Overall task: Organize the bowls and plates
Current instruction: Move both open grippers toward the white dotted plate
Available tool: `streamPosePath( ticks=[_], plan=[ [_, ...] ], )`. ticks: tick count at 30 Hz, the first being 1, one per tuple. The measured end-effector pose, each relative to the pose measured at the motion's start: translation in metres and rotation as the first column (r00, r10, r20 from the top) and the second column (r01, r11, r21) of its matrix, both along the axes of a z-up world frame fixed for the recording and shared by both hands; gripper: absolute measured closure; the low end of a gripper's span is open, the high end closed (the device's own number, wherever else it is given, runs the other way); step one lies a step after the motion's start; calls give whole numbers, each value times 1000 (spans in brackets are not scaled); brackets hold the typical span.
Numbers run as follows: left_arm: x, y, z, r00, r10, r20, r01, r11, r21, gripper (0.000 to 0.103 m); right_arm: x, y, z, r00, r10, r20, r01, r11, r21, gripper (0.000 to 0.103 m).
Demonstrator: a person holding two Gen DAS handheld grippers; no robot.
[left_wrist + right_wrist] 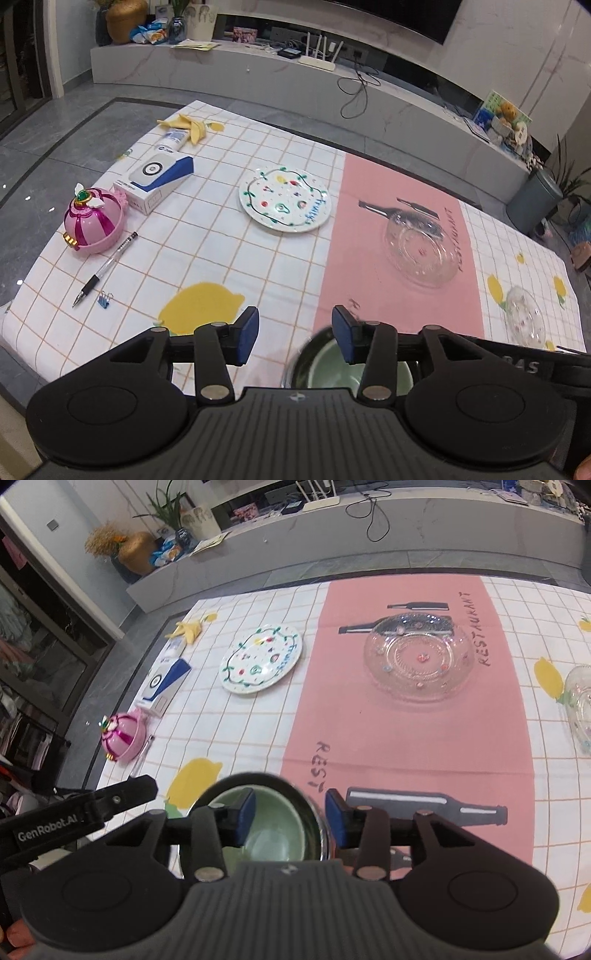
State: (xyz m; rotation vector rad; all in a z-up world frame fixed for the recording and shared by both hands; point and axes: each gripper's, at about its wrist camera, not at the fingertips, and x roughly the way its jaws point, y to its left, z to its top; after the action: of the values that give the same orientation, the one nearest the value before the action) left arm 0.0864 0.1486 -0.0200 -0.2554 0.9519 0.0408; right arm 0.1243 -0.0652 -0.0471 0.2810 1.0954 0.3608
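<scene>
A white painted plate (284, 199) (260, 659) lies mid-table. A large clear glass bowl (419, 246) (419, 660) sits on the pink mat. A small clear glass dish (526, 316) (580, 709) lies at the right. A green bowl nested in a metal bowl (275, 830) (317, 363) sits at the near edge. My left gripper (294, 334) is open and empty, its right finger above the metal bowl's rim. My right gripper (290, 816) is open, straddling the metal bowl's right rim without gripping it.
On the left side lie a pink toy case (94, 221), a pen (105, 267), a blue binder clip (104, 298), a white-blue box (159, 182), a tube and a banana peel (190, 127). The left gripper's arm (74, 812) shows in the right wrist view.
</scene>
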Motion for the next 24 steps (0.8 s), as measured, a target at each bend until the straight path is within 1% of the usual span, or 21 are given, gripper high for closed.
streamPosePath(
  ticks=[6, 9, 11, 15, 17, 20, 24],
  plan=[
    [21, 20, -11, 999, -2, 38, 3, 999, -42, 51, 24, 1, -12, 1000, -19, 3, 18, 999, 26, 49],
    [37, 34, -19, 999, 13, 44, -11, 999, -50, 51, 44, 4, -19, 999, -33, -1, 33, 999, 16, 49],
    [51, 45, -25, 999, 25, 48, -22, 997, -68, 51, 61, 8, -25, 999, -42, -7, 42, 999, 3, 49],
    [81, 67, -41, 997, 51, 57, -44, 992, -119, 51, 100, 16, -40, 999, -46, -23, 46, 999, 12, 49],
    [98, 76, -50, 996, 67, 56, -60, 990, -127, 51, 118, 22, -47, 999, -45, -23, 46, 999, 11, 49],
    [121, 87, -65, 995, 97, 29, -92, 988, -127, 52, 146, 32, -58, 999, -38, -17, 38, 999, -1, 48],
    [150, 98, -89, 992, 122, 20, -118, 981, -156, 52, 182, 44, -75, 999, -30, -26, 31, 999, 33, 51]
  ],
)
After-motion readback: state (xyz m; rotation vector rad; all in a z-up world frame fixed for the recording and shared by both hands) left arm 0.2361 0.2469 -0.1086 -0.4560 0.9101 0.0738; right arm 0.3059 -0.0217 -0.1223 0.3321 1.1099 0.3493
